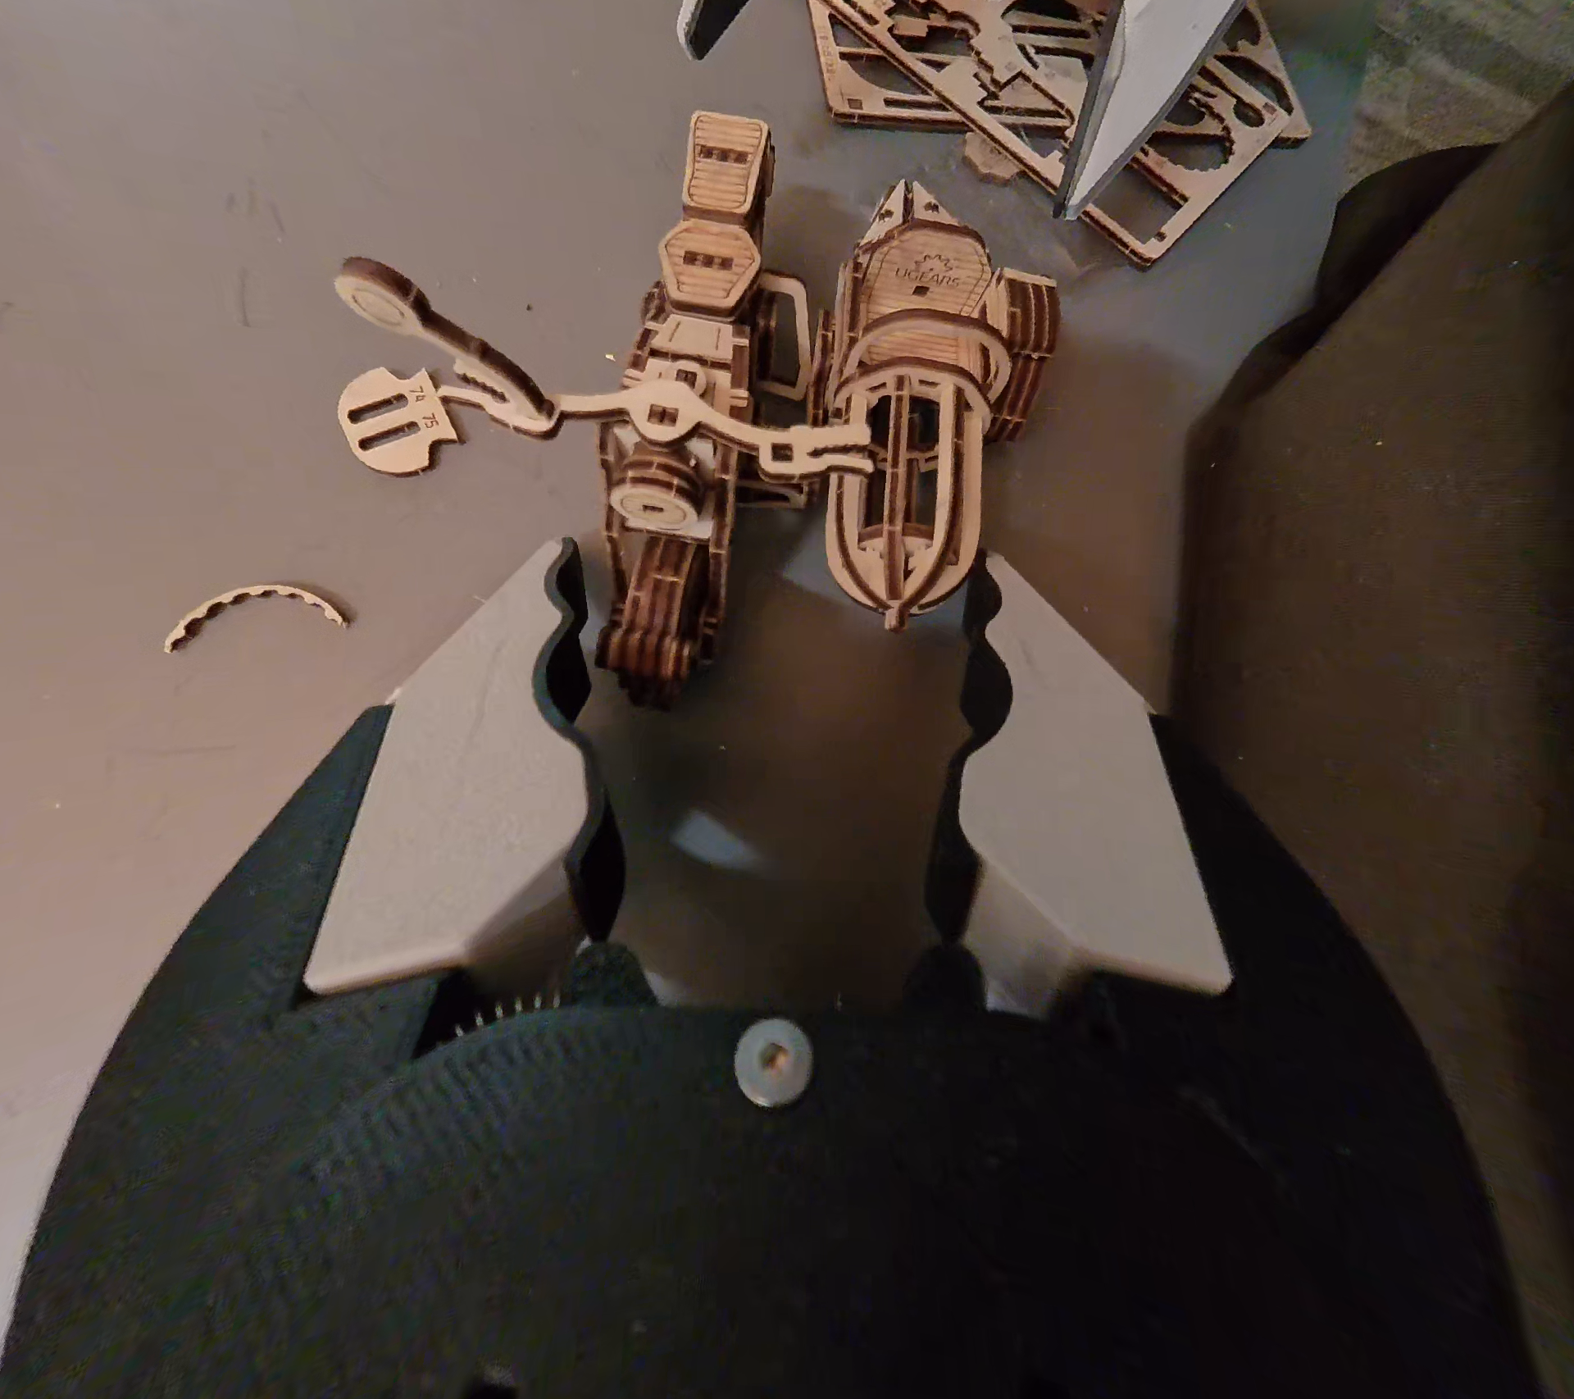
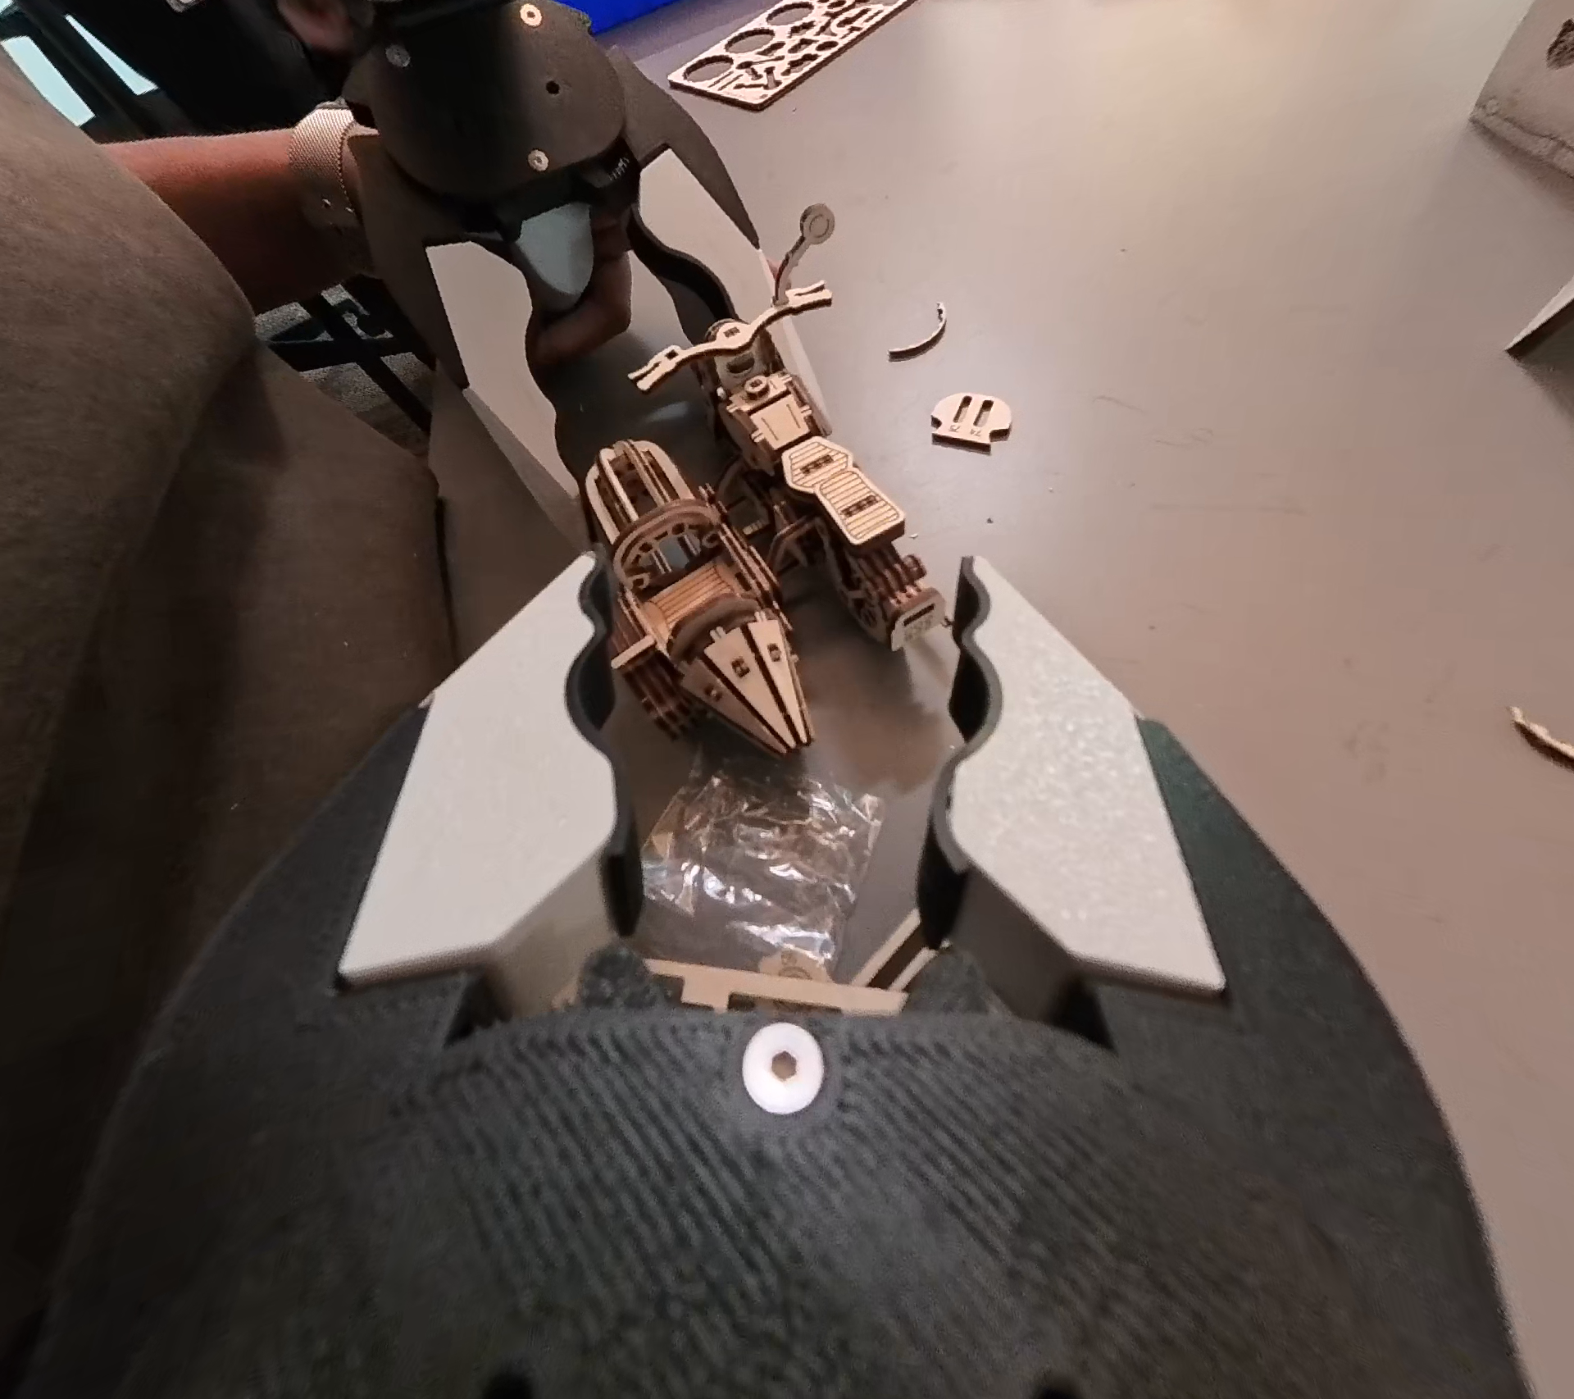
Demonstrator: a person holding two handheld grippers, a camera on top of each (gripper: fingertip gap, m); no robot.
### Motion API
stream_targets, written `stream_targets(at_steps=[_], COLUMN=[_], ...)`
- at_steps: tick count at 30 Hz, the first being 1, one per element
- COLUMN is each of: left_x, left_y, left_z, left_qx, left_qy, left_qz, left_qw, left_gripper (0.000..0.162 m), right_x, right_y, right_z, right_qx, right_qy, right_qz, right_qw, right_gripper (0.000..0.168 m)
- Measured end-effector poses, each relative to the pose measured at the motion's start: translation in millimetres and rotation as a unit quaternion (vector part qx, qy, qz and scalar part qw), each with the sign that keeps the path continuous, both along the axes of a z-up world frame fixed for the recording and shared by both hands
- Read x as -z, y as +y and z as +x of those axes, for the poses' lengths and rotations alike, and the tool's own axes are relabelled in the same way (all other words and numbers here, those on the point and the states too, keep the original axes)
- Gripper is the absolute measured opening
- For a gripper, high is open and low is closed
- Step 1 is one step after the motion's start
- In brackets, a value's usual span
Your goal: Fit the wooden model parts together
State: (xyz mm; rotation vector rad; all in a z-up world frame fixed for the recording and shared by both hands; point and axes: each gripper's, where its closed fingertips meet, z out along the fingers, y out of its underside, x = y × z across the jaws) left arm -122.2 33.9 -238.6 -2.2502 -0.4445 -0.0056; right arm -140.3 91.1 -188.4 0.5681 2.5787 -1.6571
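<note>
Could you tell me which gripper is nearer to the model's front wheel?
Left. The left gripper is open at the front wheel, one finger beside it; the right gripper, also open, is at the model's rear end.

Left gripper (image 1: 771, 583): jaws spread wide, nothing between the fingers (image 1: 477, 745), tips angled downward. Right gripper (image 2: 775, 591): jaws likewise spread wide, nothing gripped, fingers (image 2: 1048, 753) pointing forward and down. The two tools face each other, tips apart. In the right wrist view, a hand (image 2: 579, 310) grasps the left gripper's handle behind its body; bare forearm visible.
</note>
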Motion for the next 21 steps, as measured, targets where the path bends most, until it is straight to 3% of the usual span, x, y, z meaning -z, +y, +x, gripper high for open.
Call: stream_targets(at_steps=[21], left_x=[-0.5], left_y=[-0.4], left_z=[0.0], left_qx=[0.000], left_qy=[-0.014], left_qz=[0.006], left_qw=[1.000], left_gripper=[0.090], right_x=[3.1], right_y=[0.3], right_z=[-1.3], right_qx=[0.001], right_qy=[-0.010], right_qz=[-0.002], right_qw=[1.000], right_gripper=[0.081])
